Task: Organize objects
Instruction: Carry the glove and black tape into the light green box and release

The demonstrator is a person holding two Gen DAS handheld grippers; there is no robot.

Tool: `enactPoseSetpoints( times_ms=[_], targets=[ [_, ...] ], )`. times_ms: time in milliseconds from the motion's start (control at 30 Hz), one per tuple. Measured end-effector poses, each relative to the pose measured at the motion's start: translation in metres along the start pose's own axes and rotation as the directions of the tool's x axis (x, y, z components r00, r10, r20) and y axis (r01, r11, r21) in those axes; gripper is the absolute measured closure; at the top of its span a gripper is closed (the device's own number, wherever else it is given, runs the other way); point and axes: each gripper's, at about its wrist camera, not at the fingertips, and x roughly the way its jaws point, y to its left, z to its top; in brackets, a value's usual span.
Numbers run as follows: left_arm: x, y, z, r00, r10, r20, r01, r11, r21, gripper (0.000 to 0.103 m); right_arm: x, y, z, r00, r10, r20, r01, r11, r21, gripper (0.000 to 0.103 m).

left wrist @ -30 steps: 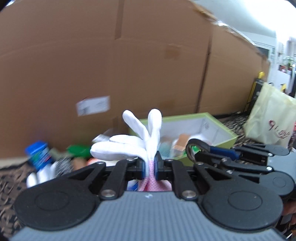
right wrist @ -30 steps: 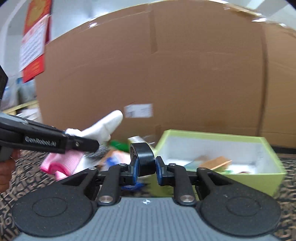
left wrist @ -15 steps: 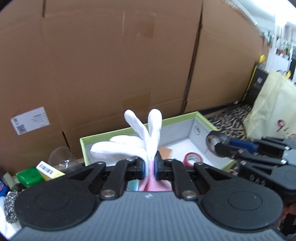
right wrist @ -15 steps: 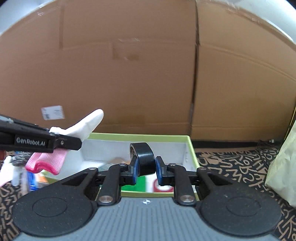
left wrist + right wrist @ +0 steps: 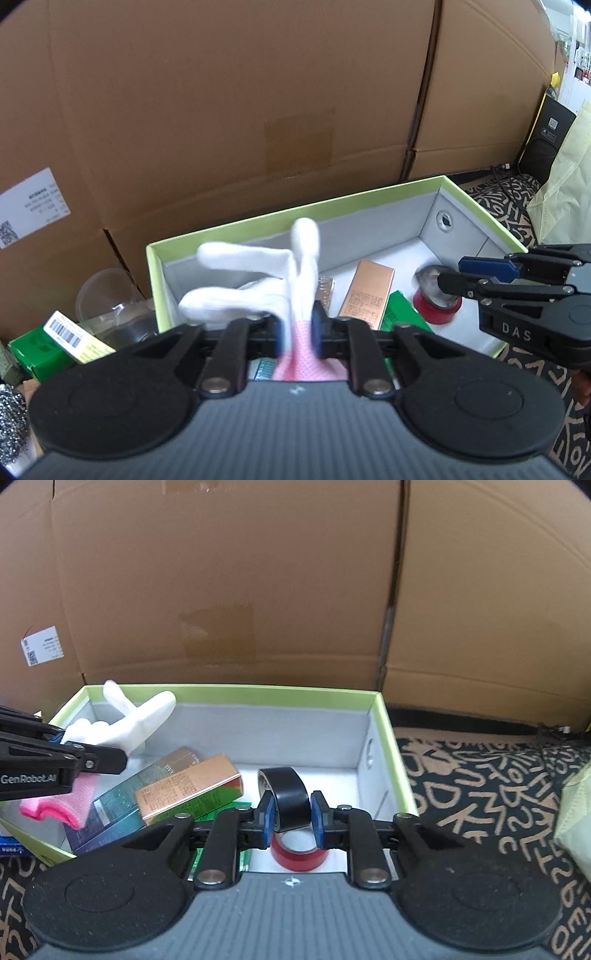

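With both loads now over green box (image 5: 384, 716): left tongs (image 5: 297, 334) just loosened, glove (image 5: 258, 291) slipping free; right tongs (image 5: 291, 818) easing around black tape roll (image 5: 286, 794). Drop-off under way.

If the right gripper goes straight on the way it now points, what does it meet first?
Probably the white floor of the green-rimmed box, near the red tape roll under the right gripper; depth is unclear.

White knitted glove with a pink mesh cuff (image 5: 295, 280), upright, fingers splayed, between the left tongs (image 5: 297, 334) above the near-left corner of the open lime-green cardboard box with grey inner walls (image 5: 236, 691). Black tape roll (image 5: 288, 797), on edge, between the right tongs (image 5: 293, 821) above a red tape roll (image 5: 299, 856) lying on the box floor.
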Motion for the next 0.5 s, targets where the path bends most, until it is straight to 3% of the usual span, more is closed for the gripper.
enactPoseSetpoints(
  times_ms=[67, 133, 167, 233, 367, 500],
  targets=[
    [-0.004, 0.002, -0.002, 1.0, -0.004, 0.03, 0.004, 1.0, -0.012, 0.029, -0.005, 0.001, 0.0, 1.0, -0.003, 0.004, 0.003, 1.0, -0.007, 0.058],
    [-0.019, 0.007, -0.003, 0.997, 0.005, 0.082, -0.002, 0.999, -0.035, 0.011, -0.013, -0.001, 0.001, 0.999, -0.011, 0.036, 0.011, 1.0, -0.01, 0.043],
    [-0.027, 0.007, -0.003, 0.994, 0.006, 0.11, -0.002, 0.999, -0.042, 0.002, -0.019, -0.002, 0.002, 0.998, -0.014, 0.057, 0.014, 1.0, -0.003, 0.042],
    [-0.044, 0.009, -0.003, 0.987, 0.019, 0.16, -0.009, 0.998, -0.06, 0.0, -0.036, -0.004, 0.003, 0.995, -0.01, 0.102, 0.01, 1.0, 0.003, 0.042],
    [-0.081, 0.013, -0.004, 0.976, 0.017, 0.215, 0.003, 0.996, -0.089, 0.0, -0.08, 0.0, 0.004, 0.978, -0.01, 0.207, 0.009, 1.0, 0.004, 0.028],
    [-0.121, 0.015, -0.02, 0.964, 0.042, 0.262, -0.016, 0.995, -0.101, 0.0, -0.116, 0.009, -0.001, 0.959, 0.002, 0.283, -0.009, 1.0, 0.026, 0.023]
  ],
)
